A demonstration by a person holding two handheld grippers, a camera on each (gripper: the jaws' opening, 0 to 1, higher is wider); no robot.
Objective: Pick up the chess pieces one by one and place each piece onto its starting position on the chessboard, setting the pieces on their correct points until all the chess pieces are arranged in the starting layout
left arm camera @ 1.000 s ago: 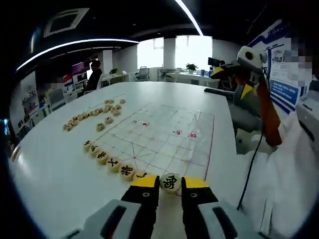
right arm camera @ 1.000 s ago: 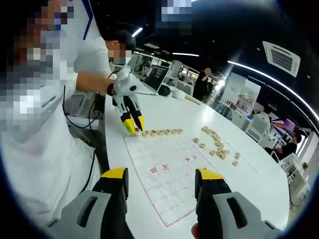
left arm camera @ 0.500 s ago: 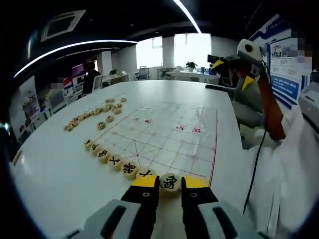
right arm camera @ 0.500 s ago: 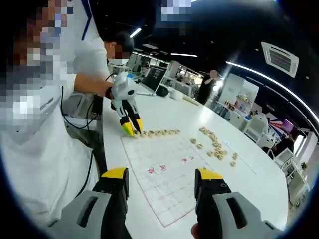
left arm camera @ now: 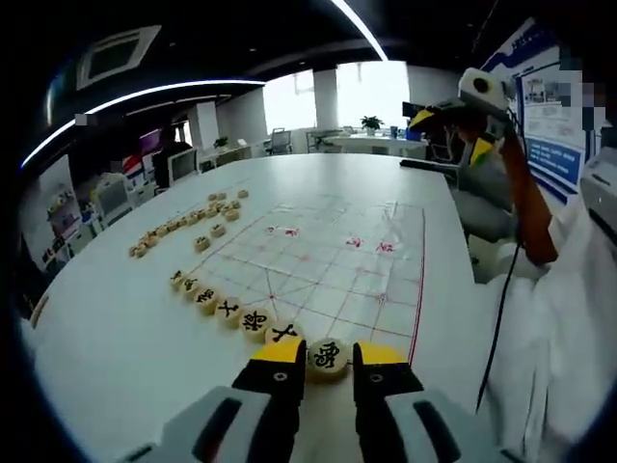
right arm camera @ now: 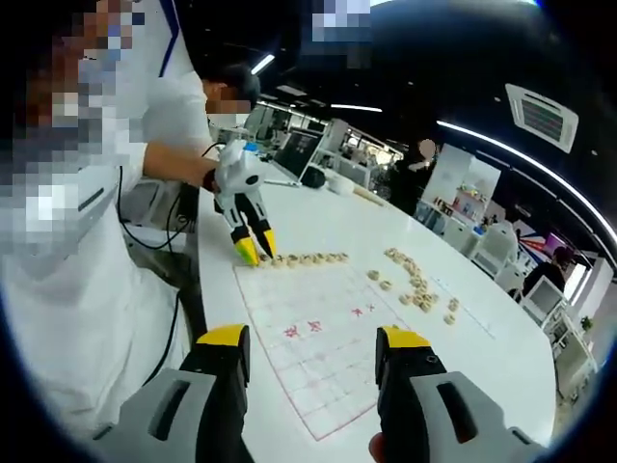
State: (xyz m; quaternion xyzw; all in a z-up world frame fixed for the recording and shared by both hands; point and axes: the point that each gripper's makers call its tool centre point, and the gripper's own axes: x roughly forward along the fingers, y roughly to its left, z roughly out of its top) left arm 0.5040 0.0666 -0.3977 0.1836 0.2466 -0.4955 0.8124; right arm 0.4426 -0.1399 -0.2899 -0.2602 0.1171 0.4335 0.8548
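The left tool is clenched on a round Chinese chess piece with a black character on its face, the yellow-tipped jaws pressing it from either side. The piece sits at the near edge of the chessboard, close to its near right corner; whether it rests on the surface or is lifted just clear of it is hard to tell from this low angle. It closes a row of black-marked pieces that runs away to the left along the board's near edge, each piece just beside the next. The board is a pale grid with a red border and red characters across its middle, lying flat on the white tabletop. Past the board's far left side, a loose line of unplaced pieces stretches across the tabletop, well apart from the placed row.

In the right gripper view, the right tool is released, its jaws spread wide with nothing between them, held above the opposite end of the chessboard. From there the left tool shows tipped down at the board's far edge, touching the end of the row of pieces. The unplaced pieces lie scattered to the right on the tabletop.
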